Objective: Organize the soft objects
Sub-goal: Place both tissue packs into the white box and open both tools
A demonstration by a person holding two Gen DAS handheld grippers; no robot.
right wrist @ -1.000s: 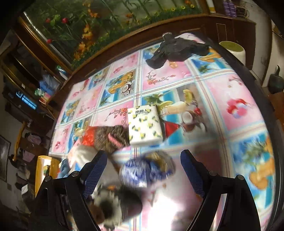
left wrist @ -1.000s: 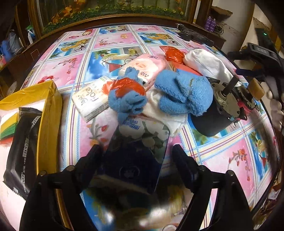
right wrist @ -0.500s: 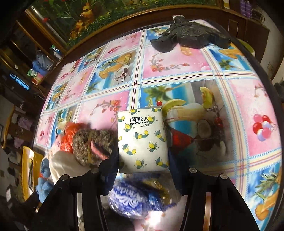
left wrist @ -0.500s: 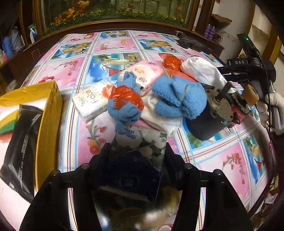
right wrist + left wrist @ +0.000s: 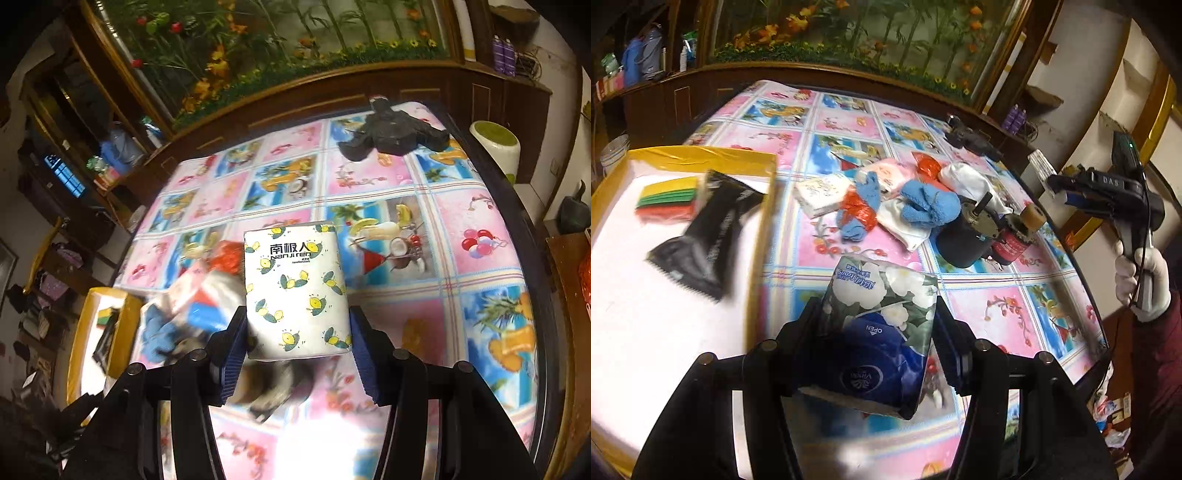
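Note:
My left gripper point(image 5: 877, 332) is shut on a blue and white floral tissue pack point(image 5: 879, 325), held above the table beside the yellow-rimmed box point(image 5: 764, 236). My right gripper point(image 5: 297, 339) is shut on a white tissue pack with lemon prints point(image 5: 295, 291), lifted above the table. A pile of soft things lies mid-table: blue gloves point(image 5: 929, 208), a white cloth point(image 5: 971, 181), tissue packs point(image 5: 822, 192) and red wrappers point(image 5: 858, 210). The pile shows blurred in the right wrist view point(image 5: 192, 306).
The box holds a black pouch point(image 5: 705, 229) and coloured sponges point(image 5: 666, 197). A black motor part point(image 5: 967, 236) and a red can point(image 5: 1012, 245) sit right of the pile. A black object point(image 5: 391, 133) lies at the far table edge. The yellow-rimmed box also shows at the left point(image 5: 110, 332).
Both grippers have closed on their tissue packs and lifted them. The left one has swung towards the box; the right one has risen off the table.

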